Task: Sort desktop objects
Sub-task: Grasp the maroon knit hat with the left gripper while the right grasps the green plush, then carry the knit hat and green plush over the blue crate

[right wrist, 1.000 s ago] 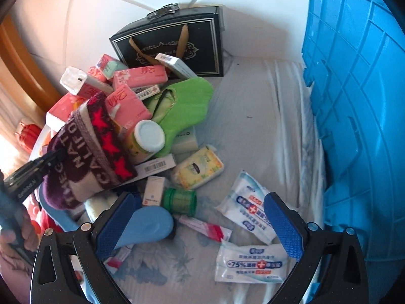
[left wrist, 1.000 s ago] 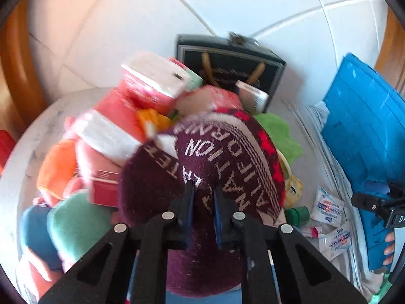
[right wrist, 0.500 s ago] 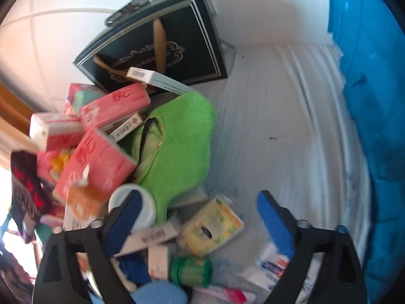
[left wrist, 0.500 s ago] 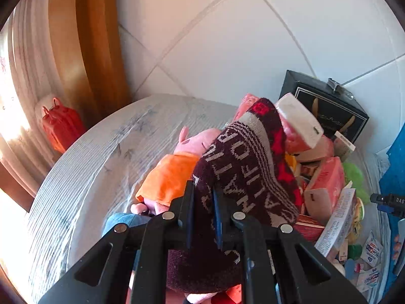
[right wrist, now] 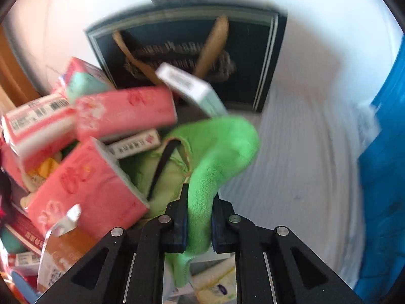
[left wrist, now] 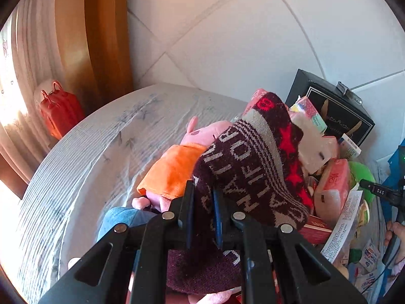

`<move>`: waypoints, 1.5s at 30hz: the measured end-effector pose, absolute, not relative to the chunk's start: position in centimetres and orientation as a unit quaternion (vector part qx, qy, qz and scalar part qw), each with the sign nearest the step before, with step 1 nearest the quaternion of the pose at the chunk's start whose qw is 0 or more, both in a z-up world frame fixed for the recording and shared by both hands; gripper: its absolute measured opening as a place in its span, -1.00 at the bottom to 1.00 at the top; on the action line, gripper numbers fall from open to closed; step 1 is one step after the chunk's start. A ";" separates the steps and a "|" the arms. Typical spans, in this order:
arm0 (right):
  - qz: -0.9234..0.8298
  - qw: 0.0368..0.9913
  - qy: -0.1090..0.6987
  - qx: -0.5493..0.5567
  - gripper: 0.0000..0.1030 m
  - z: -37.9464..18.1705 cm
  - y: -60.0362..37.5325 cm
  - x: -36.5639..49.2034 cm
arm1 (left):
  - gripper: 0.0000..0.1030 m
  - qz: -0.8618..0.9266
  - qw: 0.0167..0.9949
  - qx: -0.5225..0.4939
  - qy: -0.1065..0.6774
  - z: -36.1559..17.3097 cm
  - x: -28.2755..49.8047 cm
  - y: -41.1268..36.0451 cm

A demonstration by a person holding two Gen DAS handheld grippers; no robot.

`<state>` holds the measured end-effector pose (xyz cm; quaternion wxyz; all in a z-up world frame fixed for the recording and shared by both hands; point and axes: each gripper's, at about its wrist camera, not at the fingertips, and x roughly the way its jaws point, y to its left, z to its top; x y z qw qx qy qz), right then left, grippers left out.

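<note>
My left gripper [left wrist: 203, 200] is shut on a maroon knitted sock [left wrist: 255, 172] with white letters and red stars, held up over the pile. Under it lies a pink plush toy with an orange dress [left wrist: 174, 167]. My right gripper [right wrist: 200, 202] has closed on the edge of a green fleece cloth [right wrist: 222, 152]; the cloth fills the gap between the pads. Pink tissue packs [right wrist: 86, 187] are stacked to its left. In the left wrist view the right gripper's black body [left wrist: 379, 192] and a hand [left wrist: 395, 233] show at the far right.
A black gift box [right wrist: 192, 50] leans on the white tiled wall at the back. A blue crate [right wrist: 382, 177] stands at the right. The light tablecloth [left wrist: 88, 167] is bare at the left; a red toy suitcase [left wrist: 60, 111] sits beyond its edge. Small boxes and wipe sachets [left wrist: 369, 255] lie about.
The left gripper swung left with the sock, bringing the bare tablecloth into view. The right gripper moved forward over the pile and went from wide open to shut on the green cloth.
</note>
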<state>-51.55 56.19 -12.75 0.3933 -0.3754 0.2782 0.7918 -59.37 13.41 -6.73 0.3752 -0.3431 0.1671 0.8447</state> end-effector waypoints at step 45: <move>0.733 0.656 0.157 -0.089 -0.77 16.1 31.5 -10.3 | 0.18 0.753 0.404 -0.404 0.327 -12.9 -49.3 7.6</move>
